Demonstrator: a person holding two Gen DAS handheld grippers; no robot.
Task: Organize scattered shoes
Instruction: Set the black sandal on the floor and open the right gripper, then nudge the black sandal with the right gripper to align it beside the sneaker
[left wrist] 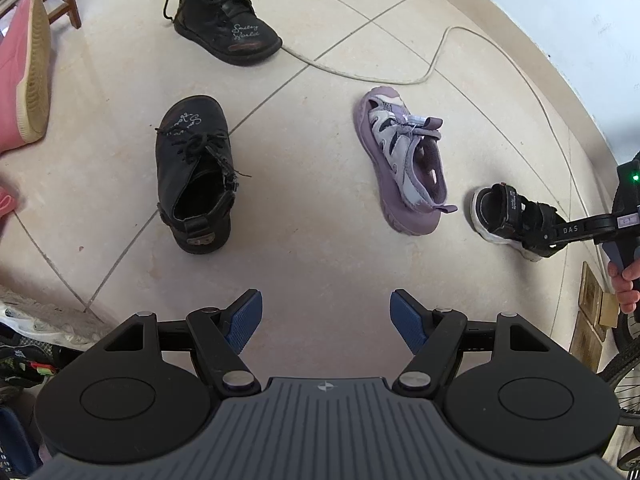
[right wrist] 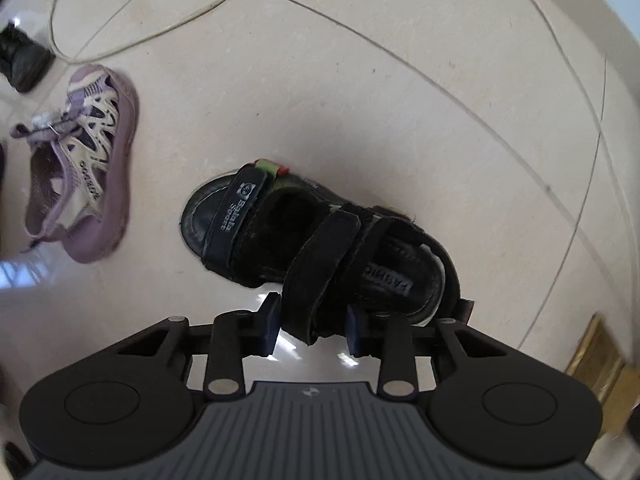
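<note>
Tiled floor (left wrist: 320, 208), pale beige with dark grout lines, carrying scattered children's shoes. Item one: black sandal (right wrist: 320, 248) with hook-and-loop straps and a white sole edge, centre of the right wrist view, toe toward upper left; right hand-held gripper (right wrist: 312, 322) closed on its ankle strap, blue pads pressing either side of the strap. In the left wrist view the same sandal sits at the right edge, with a person's hand (left wrist: 626, 280) gripping the tool's handle. Item two: purple sandal (left wrist: 404, 164), lilac and white mesh, upright on its sole right of centre in the left wrist view, near the black sandal but apart from it. Item three: near black boot (left wrist: 196, 172), laced, side zip open, left of centre, toe pointing up the frame. Item four: far black boot (left wrist: 224, 16), upper centre, silver script on the toe, toe touching a white cord (left wrist: 400, 76) that loops across the floor. Item five: pink shoe (left wrist: 24, 76) on its side at the left edge, tan sole showing. Left hand-held gripper (left wrist: 326, 320), bottom centre, fingers spread wide apart, holding nothing, above bare floor
</note>
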